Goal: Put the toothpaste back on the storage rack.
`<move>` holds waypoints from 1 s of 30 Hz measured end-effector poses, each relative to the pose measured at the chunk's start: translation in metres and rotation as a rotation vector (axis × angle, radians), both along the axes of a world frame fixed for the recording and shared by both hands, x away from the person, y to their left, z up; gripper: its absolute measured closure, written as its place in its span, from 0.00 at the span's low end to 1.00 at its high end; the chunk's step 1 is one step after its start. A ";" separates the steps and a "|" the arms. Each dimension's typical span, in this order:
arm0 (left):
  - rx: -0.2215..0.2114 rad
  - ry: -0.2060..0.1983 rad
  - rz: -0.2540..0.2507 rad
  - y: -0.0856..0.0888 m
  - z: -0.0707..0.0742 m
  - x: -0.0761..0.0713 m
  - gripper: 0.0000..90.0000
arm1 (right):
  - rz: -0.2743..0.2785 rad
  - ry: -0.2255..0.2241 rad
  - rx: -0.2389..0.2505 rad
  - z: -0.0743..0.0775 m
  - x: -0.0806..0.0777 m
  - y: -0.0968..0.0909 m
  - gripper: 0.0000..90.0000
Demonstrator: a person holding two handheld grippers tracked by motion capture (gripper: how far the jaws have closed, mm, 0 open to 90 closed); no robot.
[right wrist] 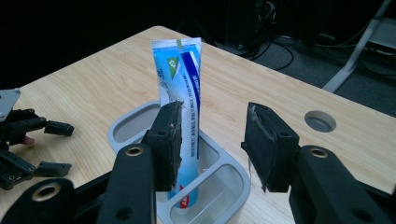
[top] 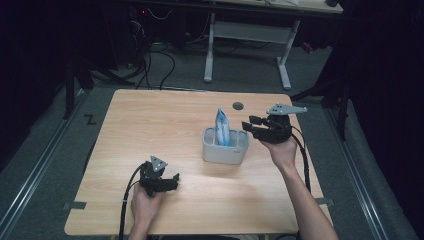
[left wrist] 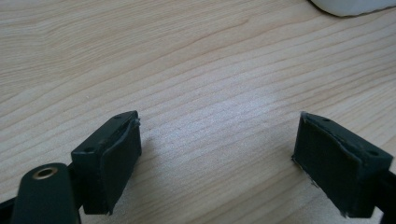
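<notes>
Wooden table [top: 150, 125] bears a grey holder [top: 225, 146] with an upright toothpaste tube [top: 222, 127]; both grippers spread, empty.

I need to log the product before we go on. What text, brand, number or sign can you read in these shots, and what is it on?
No text can be read for certain.
Toothpaste tube, standing in the grey holder: a green logo patch and white lettering down a blue band, too small and blurred to read.
Red patch at the tube's foot: white characters, blurred.
Floor left of the table: a dark Z-shaped mark, perhaps tape, not clearly a letter.
</notes>
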State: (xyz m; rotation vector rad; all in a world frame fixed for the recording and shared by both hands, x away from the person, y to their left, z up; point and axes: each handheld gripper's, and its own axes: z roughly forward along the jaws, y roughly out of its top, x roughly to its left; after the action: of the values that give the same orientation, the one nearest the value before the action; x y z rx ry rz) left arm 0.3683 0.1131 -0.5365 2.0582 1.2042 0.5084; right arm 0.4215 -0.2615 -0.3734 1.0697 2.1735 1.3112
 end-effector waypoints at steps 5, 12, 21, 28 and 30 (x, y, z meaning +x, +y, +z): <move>0.000 0.000 0.000 0.000 0.000 0.000 0.17 | -0.014 -0.003 0.011 0.003 -0.003 -0.006 0.63; 0.000 0.000 0.000 0.000 0.000 0.000 0.17 | -0.026 -0.009 0.015 0.005 -0.007 -0.014 0.63; 0.001 0.001 0.001 0.000 0.000 0.000 0.17 | -0.063 -0.011 0.037 -0.001 -0.015 -0.033 0.64; 0.000 0.000 0.000 0.000 0.000 0.000 0.17 | -0.077 -0.022 0.040 0.000 -0.023 -0.044 0.64; 0.000 0.000 0.000 0.000 0.000 0.000 0.17 | -0.084 -0.022 0.037 -0.001 -0.026 -0.047 0.64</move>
State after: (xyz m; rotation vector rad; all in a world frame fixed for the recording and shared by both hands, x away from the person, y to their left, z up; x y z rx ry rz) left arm 0.3681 0.1130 -0.5365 2.0583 1.2045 0.5085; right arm 0.3952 -0.3086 -0.3743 1.1427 2.0727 1.3244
